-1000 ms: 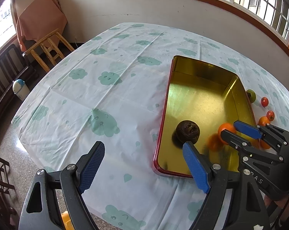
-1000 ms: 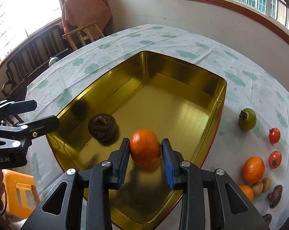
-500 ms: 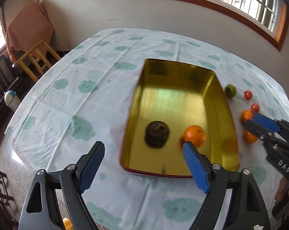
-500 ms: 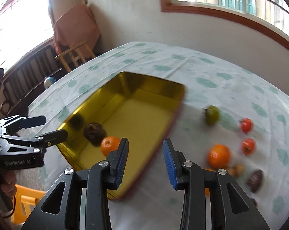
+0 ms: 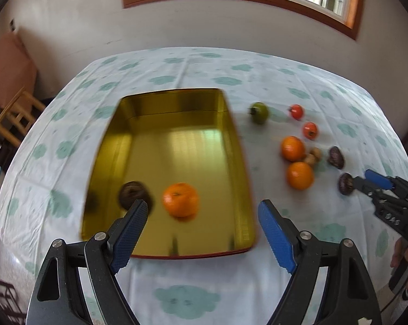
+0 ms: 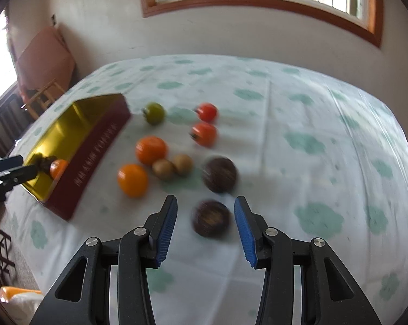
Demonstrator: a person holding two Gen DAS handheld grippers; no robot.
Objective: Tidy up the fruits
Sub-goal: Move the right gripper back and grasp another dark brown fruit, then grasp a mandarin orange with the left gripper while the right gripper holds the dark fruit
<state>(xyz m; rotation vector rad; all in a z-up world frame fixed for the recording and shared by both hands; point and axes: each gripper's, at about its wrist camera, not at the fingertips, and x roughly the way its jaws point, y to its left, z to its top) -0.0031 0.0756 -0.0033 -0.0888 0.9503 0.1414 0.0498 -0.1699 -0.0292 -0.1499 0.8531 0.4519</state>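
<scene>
Both tools look alike: the left gripper (image 5: pixel 201 233) and right gripper (image 6: pixel 205 228) have glossy black plastic frames with triangular cut-outs, silver round screw heads at the joints, and blue ribbed pads (image 6: pixel 166 228) on the fingers. Pale lettering marks the black body at the right edge of the left wrist view, above a bare-skinned hand (image 5: pixel 407 268).

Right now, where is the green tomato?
The round green tomato lies on the cloud-print tablecloth, just off the far right corner of the gold metal tray. The two red tomatoes are to its right.
</scene>
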